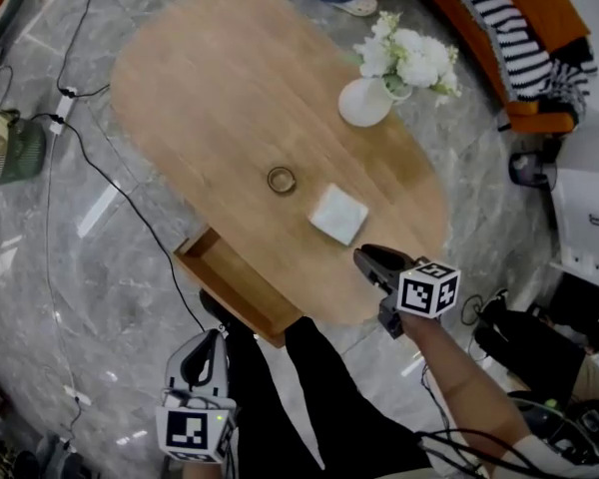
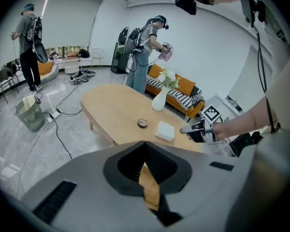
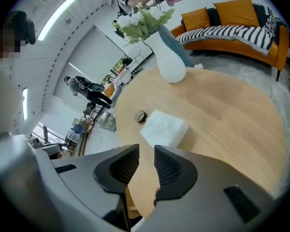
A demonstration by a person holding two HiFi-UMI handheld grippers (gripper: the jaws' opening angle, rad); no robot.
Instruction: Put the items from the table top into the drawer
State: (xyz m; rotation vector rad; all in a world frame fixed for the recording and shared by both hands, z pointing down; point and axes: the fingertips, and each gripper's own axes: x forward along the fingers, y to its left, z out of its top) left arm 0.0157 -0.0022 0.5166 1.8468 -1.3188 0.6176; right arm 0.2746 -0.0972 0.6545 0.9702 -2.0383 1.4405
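On the oval wooden table (image 1: 210, 88) lie a small dark ring-shaped roll (image 1: 282, 180) and a flat white square box (image 1: 338, 214). An empty wooden drawer (image 1: 230, 285) stands pulled out under the table's near edge. My right gripper (image 1: 366, 258) hovers over the near table edge, just short of the white box (image 3: 164, 128), and its jaws (image 3: 146, 149) are open with nothing between them. My left gripper (image 1: 212, 339) hangs low beside the drawer's near end. In the left gripper view its tips (image 2: 145, 146) meet, with brown wood showing behind them and nothing held.
A white vase with flowers (image 1: 367, 101) stands at the table's far right. An orange sofa with a striped blanket (image 1: 519, 38) lies beyond it. Cables (image 1: 100, 168) cross the marble floor at left, near a green basket (image 1: 15, 148). Other people (image 2: 145, 47) stand further off.
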